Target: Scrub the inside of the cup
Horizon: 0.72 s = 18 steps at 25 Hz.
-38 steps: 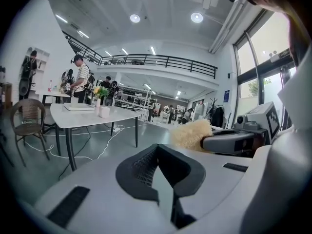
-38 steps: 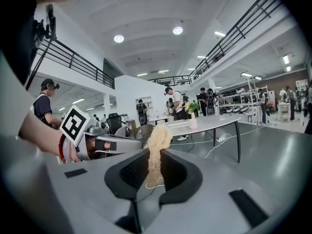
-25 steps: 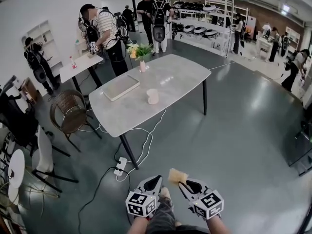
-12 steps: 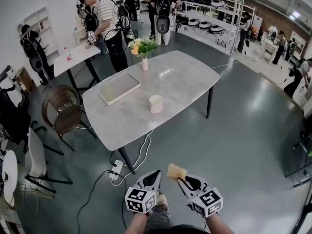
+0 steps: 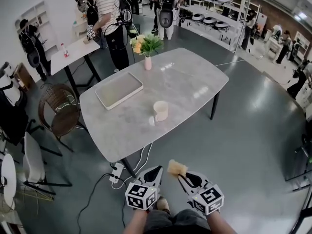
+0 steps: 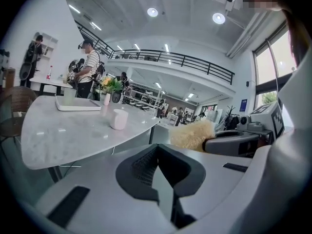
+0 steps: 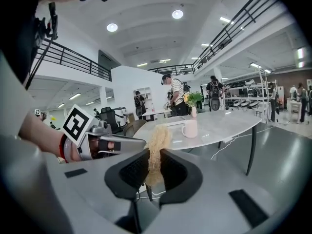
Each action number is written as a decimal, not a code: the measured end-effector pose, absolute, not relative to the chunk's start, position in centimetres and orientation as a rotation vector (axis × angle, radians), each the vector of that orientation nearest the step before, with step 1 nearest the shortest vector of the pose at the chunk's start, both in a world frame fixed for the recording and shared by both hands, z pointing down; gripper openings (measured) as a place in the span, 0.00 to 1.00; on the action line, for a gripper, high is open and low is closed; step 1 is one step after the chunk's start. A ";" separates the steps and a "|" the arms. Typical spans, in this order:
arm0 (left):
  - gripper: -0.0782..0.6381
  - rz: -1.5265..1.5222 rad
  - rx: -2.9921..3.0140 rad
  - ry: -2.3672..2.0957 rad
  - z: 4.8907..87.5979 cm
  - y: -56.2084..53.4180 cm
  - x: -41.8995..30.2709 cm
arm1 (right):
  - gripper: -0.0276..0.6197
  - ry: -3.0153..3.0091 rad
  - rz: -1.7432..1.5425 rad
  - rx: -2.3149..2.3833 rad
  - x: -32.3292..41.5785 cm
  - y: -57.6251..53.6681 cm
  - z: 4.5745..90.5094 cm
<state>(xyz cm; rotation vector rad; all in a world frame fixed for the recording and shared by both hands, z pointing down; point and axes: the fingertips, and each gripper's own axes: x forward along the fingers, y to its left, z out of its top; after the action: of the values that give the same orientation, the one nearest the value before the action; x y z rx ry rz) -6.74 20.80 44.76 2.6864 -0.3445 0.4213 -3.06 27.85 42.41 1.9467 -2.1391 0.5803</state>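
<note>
Standing short of the table (image 5: 187,79), the person holds both grippers low over the grey floor, side by side and near each other. The left gripper (image 5: 156,171) has its jaws closed together with nothing between them; the left gripper view shows the two dark pads (image 6: 146,167) meeting along one line. The right gripper (image 5: 182,178) is clamped on a yellowish fibrous sponge (image 5: 176,167). In the right gripper view the sponge (image 7: 156,143) stands upright between the ribbed pads (image 7: 130,172) and sticks out well above them.

The cup (image 5: 160,110) stands upright on the table near the edge closest to the person, well apart from both grippers. It is pale and empty-handed of any tool, and its handle shows in the right gripper view, on the cup's (image 7: 189,128) left side. A small pale thing (image 5: 151,121) lies just beside the cup; it may be a scrap or a lid, but it is too small to tell.

Farther back on the table lie a flat pale tray (image 5: 119,89) and a pink vase (image 5: 147,63) with flowers. A power strip (image 5: 118,169) with white cables lies on the floor under the table's near edge. A wicker chair (image 5: 57,112) stands to the table's left, and a person in a striped shirt (image 5: 106,14) works at another table beyond it.
</note>
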 end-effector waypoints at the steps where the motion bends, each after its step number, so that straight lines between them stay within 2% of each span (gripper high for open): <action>1: 0.13 0.421 2.680 -0.340 44.8 20.6 -6.5 | 0.14 -2.138 0.593 1.938 -2.9 27.7 42.7; 9: 0.13 0.461 2.663 -0.354 45.8 18.8 -4.9 | 0.14 -2.169 0.653 1.887 -0.8 24.9 44.0; 18: 0.13 0.444 2.616 -0.533 45.7 9.5 -0.5 | 0.14 -2.352 0.608 1.683 3.8 14.0 43.8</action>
<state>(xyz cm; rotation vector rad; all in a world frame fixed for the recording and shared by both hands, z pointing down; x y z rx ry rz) -0.53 9.47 45.69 2.6159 -0.5329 0.4437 3.80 14.01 43.82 1.6832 -2.3516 0.6081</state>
